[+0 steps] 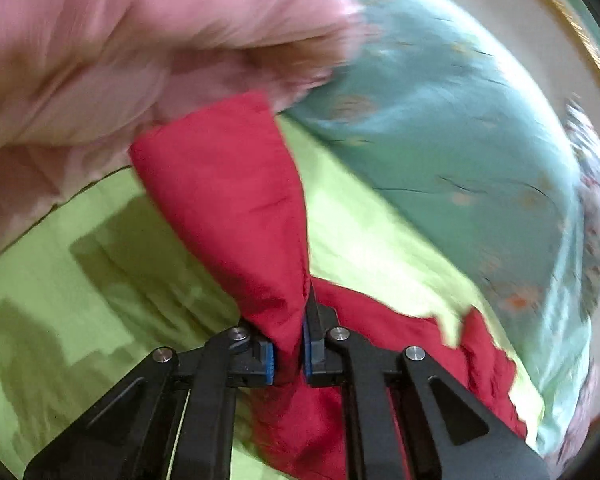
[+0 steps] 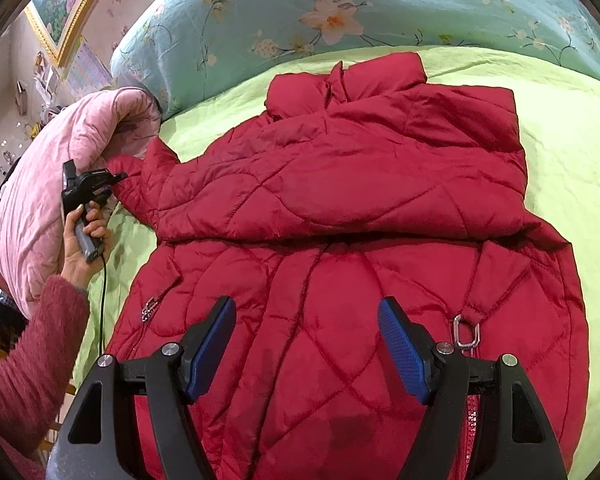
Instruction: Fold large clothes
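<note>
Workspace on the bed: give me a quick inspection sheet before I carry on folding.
Surface: lime-green bedsheet, wrinkled.
Job's things: red quilted jacket lying flat, one sleeve folded across the chest.
Clutter: pink quilt at the sleeve end; floral teal duvet behind.
Grippers: left gripper shut on the sleeve cuff; right gripper open above the hem.
Cables: black cable hanging from the left gripper.
Surroundings: gold-framed picture on the wall.

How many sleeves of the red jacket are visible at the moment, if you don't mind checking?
1: the sleeve lies folded across the red jacket, its cuff pinched in the left gripper. The other may be hidden underneath.
</note>
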Demonstrator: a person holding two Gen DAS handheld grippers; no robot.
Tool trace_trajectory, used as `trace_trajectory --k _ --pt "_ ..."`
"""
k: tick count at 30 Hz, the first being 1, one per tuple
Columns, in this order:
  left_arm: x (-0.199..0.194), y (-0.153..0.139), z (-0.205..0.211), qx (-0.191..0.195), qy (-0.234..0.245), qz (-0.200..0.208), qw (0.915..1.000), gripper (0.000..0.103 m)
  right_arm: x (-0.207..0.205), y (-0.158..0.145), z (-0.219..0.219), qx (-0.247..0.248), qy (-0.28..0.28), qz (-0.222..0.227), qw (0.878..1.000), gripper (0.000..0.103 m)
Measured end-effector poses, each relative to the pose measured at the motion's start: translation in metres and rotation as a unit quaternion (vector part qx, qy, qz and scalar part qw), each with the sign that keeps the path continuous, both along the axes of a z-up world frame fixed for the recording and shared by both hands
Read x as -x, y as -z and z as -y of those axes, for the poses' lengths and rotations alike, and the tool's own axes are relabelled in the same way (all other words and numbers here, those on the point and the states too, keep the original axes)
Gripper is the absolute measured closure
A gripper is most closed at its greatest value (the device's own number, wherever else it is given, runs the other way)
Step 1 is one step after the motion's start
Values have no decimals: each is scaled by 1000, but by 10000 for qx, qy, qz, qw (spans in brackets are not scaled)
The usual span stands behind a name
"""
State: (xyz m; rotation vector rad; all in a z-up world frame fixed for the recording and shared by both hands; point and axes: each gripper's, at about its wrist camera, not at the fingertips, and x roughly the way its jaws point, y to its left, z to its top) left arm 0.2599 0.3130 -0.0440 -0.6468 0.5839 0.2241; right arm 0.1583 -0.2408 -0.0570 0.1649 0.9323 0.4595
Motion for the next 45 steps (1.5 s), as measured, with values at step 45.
trace_trajectory --k 45 --pt "36 18 418 -2918 3081 -5 9055 97 -115 11 79 -3136 824 -890 9418 27"
